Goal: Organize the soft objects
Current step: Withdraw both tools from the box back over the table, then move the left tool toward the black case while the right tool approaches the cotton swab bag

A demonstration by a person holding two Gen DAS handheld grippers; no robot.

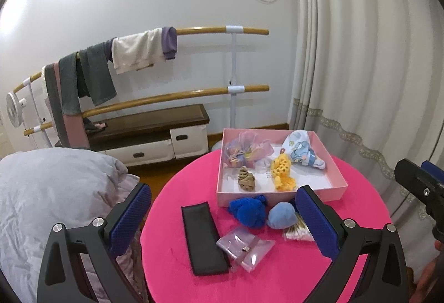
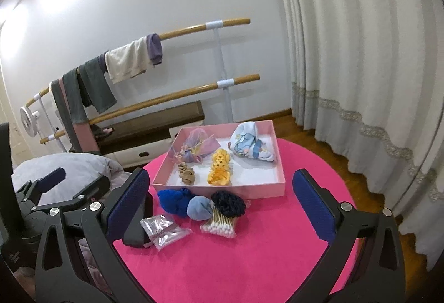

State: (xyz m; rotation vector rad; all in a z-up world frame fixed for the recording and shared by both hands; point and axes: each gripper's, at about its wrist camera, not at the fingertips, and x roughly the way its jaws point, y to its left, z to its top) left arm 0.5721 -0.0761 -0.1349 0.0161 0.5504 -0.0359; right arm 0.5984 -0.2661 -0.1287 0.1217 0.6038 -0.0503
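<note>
While both of my grippers hover above the round pink table (image 2: pixel 222 261), the left gripper (image 1: pixel 222 217) and the right gripper (image 2: pixel 219 206) stand with fingers spread wide and nothing between them.

At the far side of the table sits a shallow pink box (image 2: pixel 219 190). Inside it lie a gauzy pastel pouch (image 2: pixel 194 149), a cartoon-print cloth bundle (image 2: pixel 249 146), a tan scrunchie (image 2: pixel 187 175) and a yellow crocheted piece (image 2: pixel 220 168).

Just in front of the box's near wall, three soft items sit touching in a row: a royal blue knit ball (image 2: pixel 174 200), a light blue ball (image 2: pixel 198 208) and a dark navy mesh scrunchie (image 2: pixel 229 203).

A packet of cotton swabs (image 2: pixel 220 225) lies against the front of these. To the left, two small clear bags (image 1: pixel 244 249) overlap the edge of a flat black case (image 1: pixel 204 237).

Behind the table, clothes (image 1: pixel 138 49) hang over a wooden bar (image 1: pixel 211 30), and a cream curtain (image 2: pixel 360 67) fills the right.
</note>
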